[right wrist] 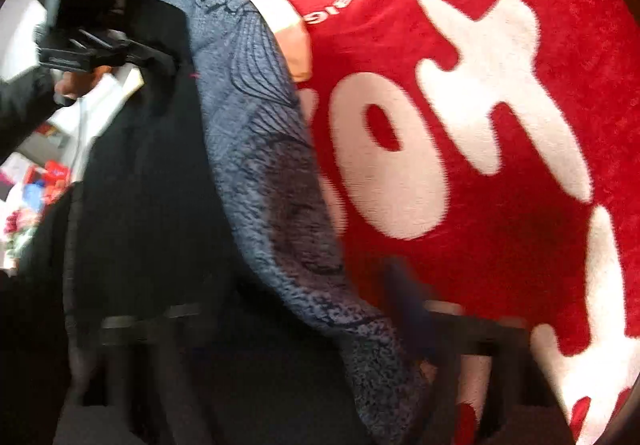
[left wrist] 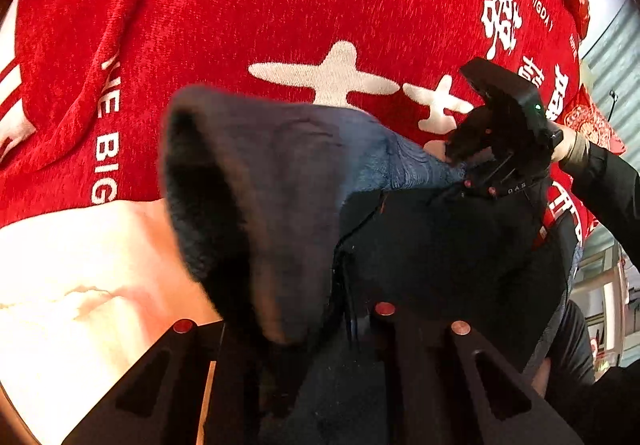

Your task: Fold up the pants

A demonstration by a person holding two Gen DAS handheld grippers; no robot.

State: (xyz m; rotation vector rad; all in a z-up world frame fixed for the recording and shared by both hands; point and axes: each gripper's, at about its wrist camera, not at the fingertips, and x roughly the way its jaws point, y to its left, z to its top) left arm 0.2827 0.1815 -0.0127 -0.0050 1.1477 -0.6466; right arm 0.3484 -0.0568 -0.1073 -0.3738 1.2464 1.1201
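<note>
A person is lifting the dark pants (left wrist: 280, 181) above a red blanket (left wrist: 240, 5), each handheld gripper pinching an edge of the cloth. The left gripper (left wrist: 320, 325) is clamping a fold tight between its fingers; the right gripper (right wrist: 312, 325), blurred in its own view, is also reading as clamped on fabric. Doing this well likely means keeping both edges level and taut while lowering.

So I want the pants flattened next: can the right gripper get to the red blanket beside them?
Probably not freely: the right gripper is shut on the pants, though the red blanket lies bare beside them.
</note>
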